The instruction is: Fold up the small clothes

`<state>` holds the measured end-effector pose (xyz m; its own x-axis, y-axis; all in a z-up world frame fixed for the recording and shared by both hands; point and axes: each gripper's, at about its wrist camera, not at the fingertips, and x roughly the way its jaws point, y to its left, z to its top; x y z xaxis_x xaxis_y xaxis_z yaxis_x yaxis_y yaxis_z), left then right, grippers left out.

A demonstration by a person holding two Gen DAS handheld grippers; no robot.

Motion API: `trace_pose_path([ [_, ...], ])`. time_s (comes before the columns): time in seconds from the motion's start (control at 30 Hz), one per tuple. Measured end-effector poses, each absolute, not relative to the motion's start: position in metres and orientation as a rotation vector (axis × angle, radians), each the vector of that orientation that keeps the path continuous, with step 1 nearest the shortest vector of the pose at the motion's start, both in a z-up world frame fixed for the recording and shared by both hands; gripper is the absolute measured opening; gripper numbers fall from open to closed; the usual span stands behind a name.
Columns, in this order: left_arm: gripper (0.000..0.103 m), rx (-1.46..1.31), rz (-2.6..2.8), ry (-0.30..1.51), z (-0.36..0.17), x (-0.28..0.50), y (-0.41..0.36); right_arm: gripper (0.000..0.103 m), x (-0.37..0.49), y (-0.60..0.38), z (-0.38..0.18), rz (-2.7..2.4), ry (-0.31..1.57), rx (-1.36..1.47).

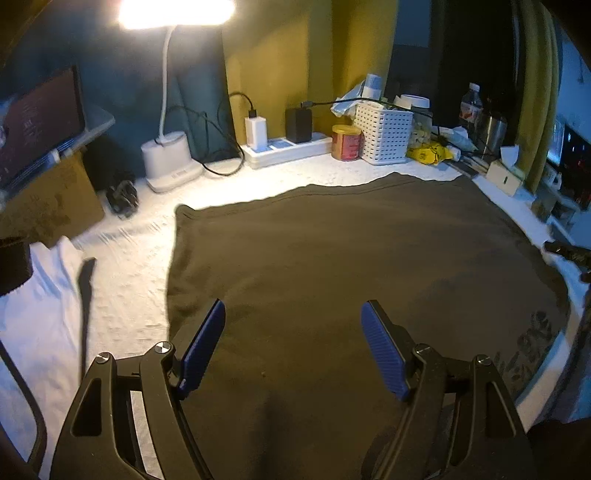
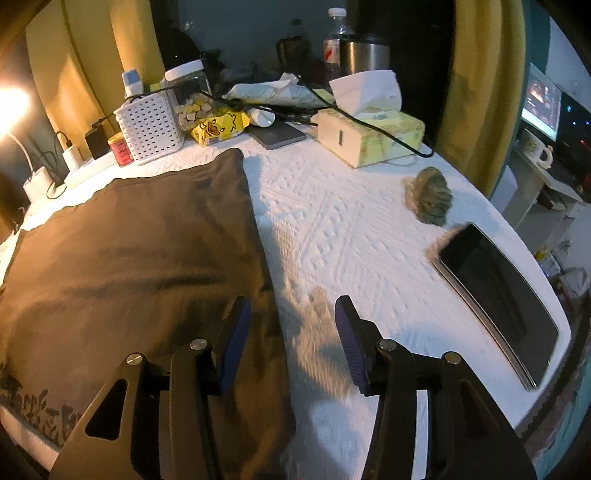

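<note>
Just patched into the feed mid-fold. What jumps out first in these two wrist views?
A big brown garment lies flat across the white table cover and fills most of both views. Both the left gripper and the right gripper hover open above its near edge, nothing between the pads. The glaring desk lamp at the back left stands out, as does a dark tablet lying at the table's right edge.
</note>
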<state>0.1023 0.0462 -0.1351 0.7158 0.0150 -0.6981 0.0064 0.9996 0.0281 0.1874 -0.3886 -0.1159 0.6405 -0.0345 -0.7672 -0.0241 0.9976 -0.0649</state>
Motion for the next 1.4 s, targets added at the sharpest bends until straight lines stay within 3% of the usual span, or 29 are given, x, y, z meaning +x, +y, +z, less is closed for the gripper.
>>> trace_pose_path([
  [0.13, 0.076, 0.069, -0.009, 0.740, -0.130, 0.089, 0.038, 0.051, 0.168, -0.386, -0.112, 0.023, 0.885, -0.046],
  [0.2, 0.076, 0.057, -0.024, 0.730, -0.130, 0.082, 0.037, 0.062, 0.158, -0.383, -0.112, 0.033, 0.892, -0.038],
  [0.23, 0.076, 0.053, -0.029, 0.727, -0.130, 0.080, 0.036, 0.078, 0.152, -0.382, -0.112, 0.037, 0.894, -0.036],
  [0.27, 0.076, 0.046, -0.035, 0.725, -0.131, 0.076, 0.035, 0.083, 0.146, -0.381, -0.112, 0.039, 0.892, -0.035],
  [0.5, 0.077, 0.007, -0.079, 0.717, -0.135, 0.052, 0.023, 0.083, 0.110, -0.384, -0.112, 0.040, 0.879, -0.011],
  [0.53, 0.080, 0.005, -0.079, 0.712, -0.136, 0.049, 0.022, 0.083, 0.105, -0.385, -0.113, 0.043, 0.882, -0.006],
  [0.6, 0.100, -0.009, -0.068, 0.693, -0.134, 0.041, 0.019, 0.083, 0.099, -0.387, -0.115, 0.057, 0.895, 0.003],
  [1.4, 0.101, -0.081, -0.053, 0.701, -0.144, 0.036, 0.035, 0.083, 0.088, -0.354, -0.141, 0.136, 0.937, 0.107],
])
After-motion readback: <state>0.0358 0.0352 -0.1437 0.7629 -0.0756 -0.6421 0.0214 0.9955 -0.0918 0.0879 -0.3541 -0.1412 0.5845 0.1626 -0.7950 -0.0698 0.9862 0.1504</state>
